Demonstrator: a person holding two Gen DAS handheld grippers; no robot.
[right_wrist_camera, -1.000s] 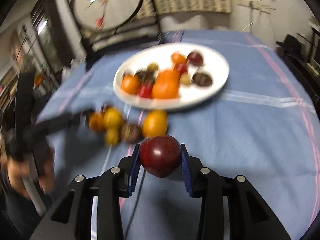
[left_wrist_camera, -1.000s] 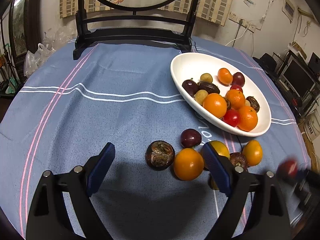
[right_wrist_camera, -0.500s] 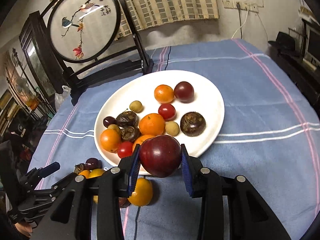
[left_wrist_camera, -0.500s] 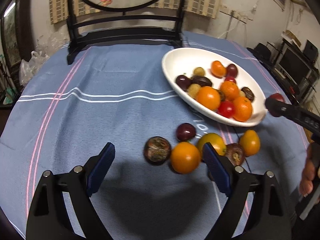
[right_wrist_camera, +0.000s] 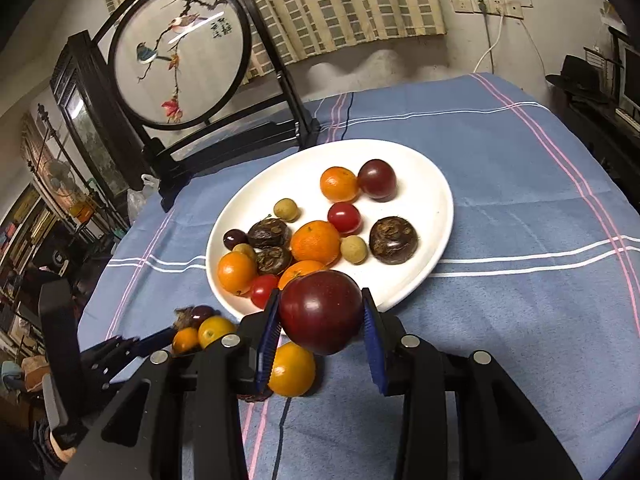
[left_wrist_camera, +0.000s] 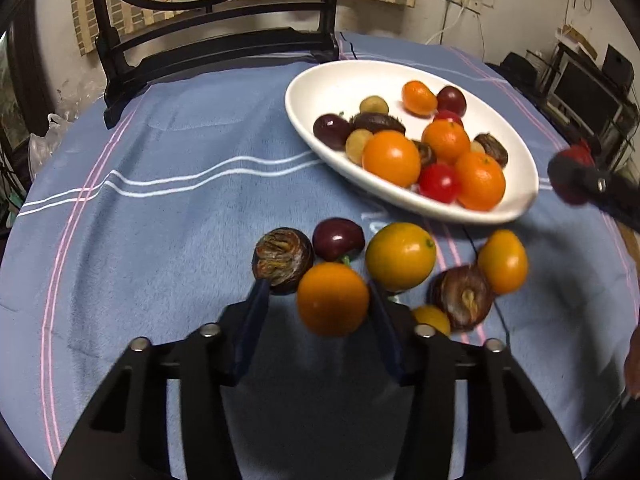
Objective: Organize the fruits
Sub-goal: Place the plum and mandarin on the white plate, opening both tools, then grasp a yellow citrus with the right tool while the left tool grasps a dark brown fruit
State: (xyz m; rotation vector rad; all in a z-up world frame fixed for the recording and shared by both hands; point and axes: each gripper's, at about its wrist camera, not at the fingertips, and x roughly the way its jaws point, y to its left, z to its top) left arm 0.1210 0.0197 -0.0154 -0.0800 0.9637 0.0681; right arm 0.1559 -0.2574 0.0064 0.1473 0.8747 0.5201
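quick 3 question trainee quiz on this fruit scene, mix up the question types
1. True or false: the right tongs are shut on a dark red plum.
2. The orange fruit between the left tongs lies: A) on the white plate B) on the blue cloth.
3. Fill in: the plum hangs over the plate's near ____.

Key: 1 true; 2 B; 3 rim

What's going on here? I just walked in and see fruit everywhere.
A person is sorting fruit onto a white plate with two handheld grippers. The right gripper holds a dark red plum near the plate's edge. The left gripper is open around an orange on the blue tablecloth.
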